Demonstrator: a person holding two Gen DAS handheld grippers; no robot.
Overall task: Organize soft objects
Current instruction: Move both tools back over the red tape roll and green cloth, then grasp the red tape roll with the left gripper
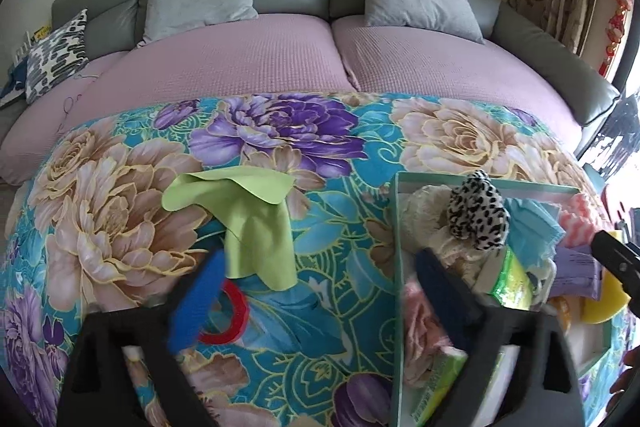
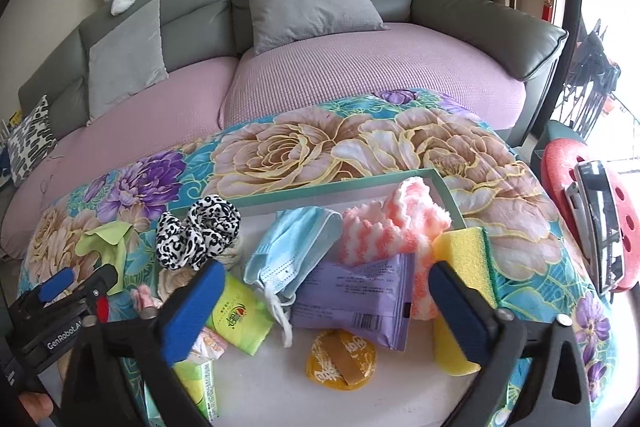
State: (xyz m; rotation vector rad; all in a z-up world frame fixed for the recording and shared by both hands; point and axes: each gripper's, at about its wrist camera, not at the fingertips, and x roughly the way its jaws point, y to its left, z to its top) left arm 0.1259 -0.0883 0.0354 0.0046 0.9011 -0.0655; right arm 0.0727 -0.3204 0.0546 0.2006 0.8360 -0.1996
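The left gripper (image 1: pixel 316 291) had its fingers (image 1: pixel 200 303) wide apart and held nothing. Between them lay bare quilt (image 1: pixel 120 187); a red ring (image 1: pixel 232 319) showed just behind the left finger, though the blur made it hard to say whether it lay on the quilt or belonged to the tool. Just ahead of that finger sat the green cloth (image 1: pixel 248 223), crumpled and alone outside the box (image 1: pixel 398 267), so it was probably the next piece to gather. The right finger reached over the box's near wall.

The right gripper (image 2: pixel 320 311) also stood open and empty, poised above the box's contents as if choosing. Between its fingers (image 2: pixel 192 311) lay a purple packet (image 2: pixel 360 299) and a blue mask (image 2: pixel 288 251); beyond were a pink towel (image 2: pixel 392 227) and a spotted scrunchie (image 2: pixel 200 235). A yellow sponge (image 2: pixel 464 251) touched the right finger. The soft things were already heaped in the box, keeping them together.
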